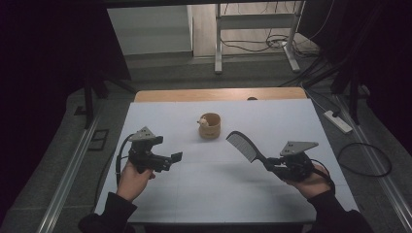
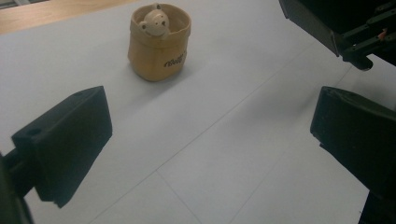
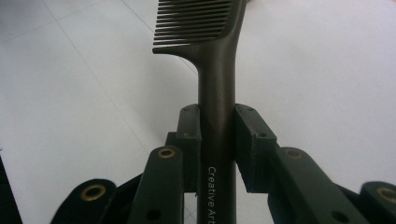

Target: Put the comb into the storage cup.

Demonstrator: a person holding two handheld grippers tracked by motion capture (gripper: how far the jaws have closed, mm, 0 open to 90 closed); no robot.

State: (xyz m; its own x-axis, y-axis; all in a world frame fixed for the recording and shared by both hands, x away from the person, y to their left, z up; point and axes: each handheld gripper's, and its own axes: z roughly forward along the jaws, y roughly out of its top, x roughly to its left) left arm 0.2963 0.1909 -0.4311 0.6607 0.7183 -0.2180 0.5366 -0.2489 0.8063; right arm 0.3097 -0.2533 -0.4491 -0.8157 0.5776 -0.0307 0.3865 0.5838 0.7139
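The black comb (image 1: 245, 146) is up off the desk (image 1: 291, 116), just to the right of the small tan holder (image 1: 210, 126) and a little nearer the person, its toothed head pointing up and left toward that holder. The right hand-held gripper (image 1: 270, 162) is clenched on the comb's handle; in the right gripper view the handle (image 3: 215, 140) runs straight up between the two jaws, with both pads pressed against its sides. The holder stands upright with a small pale bear figure (image 2: 154, 21) peeking over its rim. The step in hand looks like carrying the comb to the holder and standing it inside; to do that well, the comb would best be tipped toward vertical before it comes over the rim, lowered on the side away from the bear, and let go only once it leans against the wall, since the light holder could tip if pushed sideways. The left hand-held gripper (image 1: 171, 158) hangs to the left of the holder and nearer the person, released and with nothing between its jaws, free to steady the holder. Around the holder the white surface is bare, its far edge well behind the holder, so the approach is open.
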